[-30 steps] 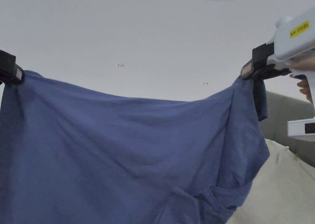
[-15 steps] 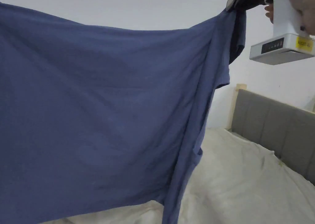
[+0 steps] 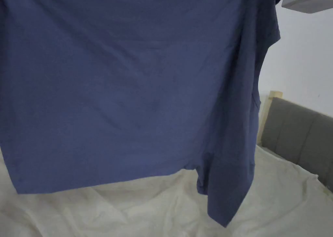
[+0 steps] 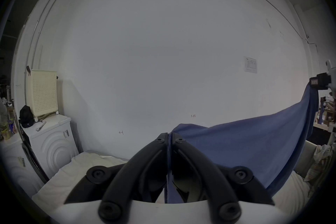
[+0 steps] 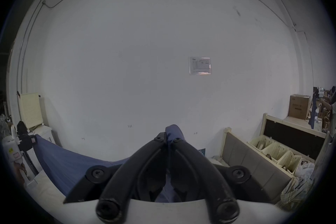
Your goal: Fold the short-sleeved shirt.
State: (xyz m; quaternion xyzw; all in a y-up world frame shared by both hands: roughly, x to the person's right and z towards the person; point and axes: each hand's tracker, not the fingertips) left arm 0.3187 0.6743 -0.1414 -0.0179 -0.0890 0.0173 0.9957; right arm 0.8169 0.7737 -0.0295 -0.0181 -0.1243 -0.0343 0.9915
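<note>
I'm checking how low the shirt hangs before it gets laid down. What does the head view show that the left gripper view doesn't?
Head view: the blue shirt's bottom hem hanging free above the cream bedsheet, with one corner drooping lower on the right side of the picture.

Left gripper view: the left gripper shut on the shirt's top edge, the right gripper pinching the far corner, the top edge sagging between them, and a white washing machine.

Both: the shirt, the bed, the white wall.
</note>
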